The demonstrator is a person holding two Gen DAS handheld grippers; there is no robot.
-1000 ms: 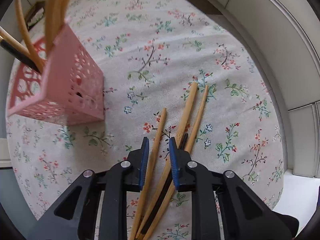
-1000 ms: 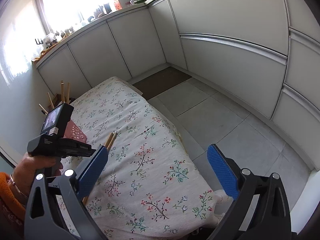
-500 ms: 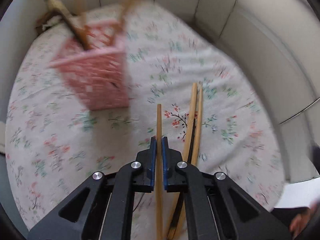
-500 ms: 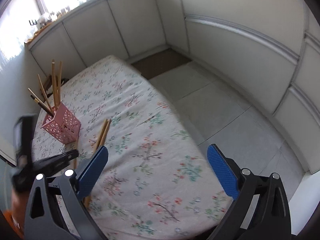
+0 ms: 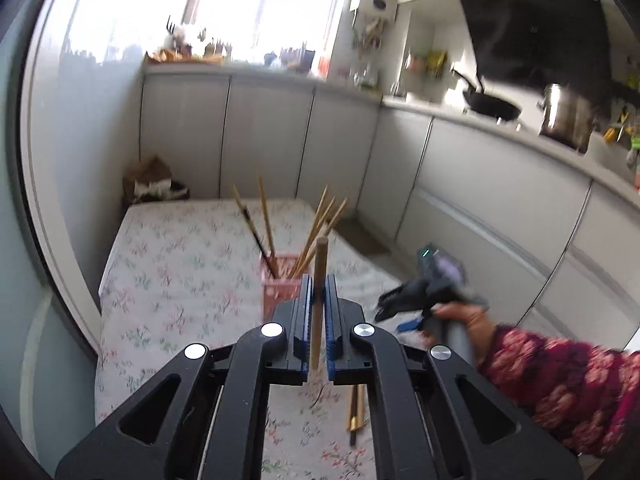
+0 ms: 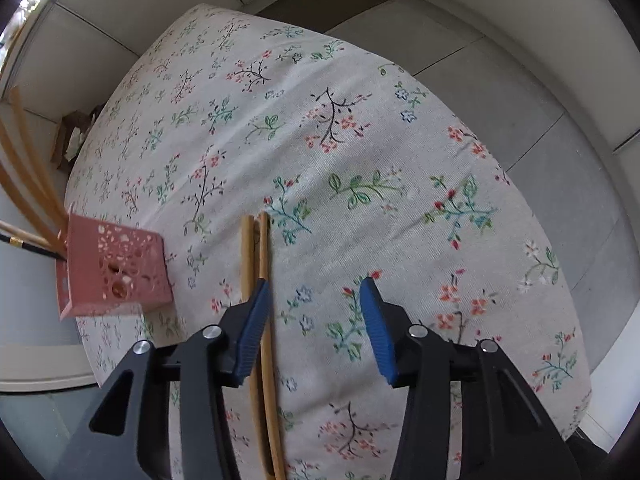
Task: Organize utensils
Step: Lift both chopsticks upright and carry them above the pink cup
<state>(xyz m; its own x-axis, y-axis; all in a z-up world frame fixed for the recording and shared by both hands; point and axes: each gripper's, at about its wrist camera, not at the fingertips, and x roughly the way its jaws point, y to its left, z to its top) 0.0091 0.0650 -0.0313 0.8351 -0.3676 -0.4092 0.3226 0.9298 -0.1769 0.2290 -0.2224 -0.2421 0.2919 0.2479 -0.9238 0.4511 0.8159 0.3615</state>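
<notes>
- Here the left gripper (image 5: pixel 318 292) is clenched on a single wooden chopstick (image 5: pixel 319 280): a plain, pale-brown round stick, held upright between the blue ribbed pads, its blunt top standing above the fingertips.
- Beyond it stands the pink holder (image 5: pixel 280 280), a square plastic box with a perforated, lace-like wall; it holds several more wooden chopsticks (image 5: pixel 320 224) fanned outward and one dark stick with a gold band.
- The right gripper (image 6: pixel 314 320) hangs released, jaws wide apart, over the remaining chopsticks (image 6: pixel 256 264), which lie side by side on the floral tablecloth (image 6: pixel 360 140) just beside the holder; the left pad sits over them.
- The cloth is a woven, off-white fabric printed with small red, blue and green sprigs.
</notes>
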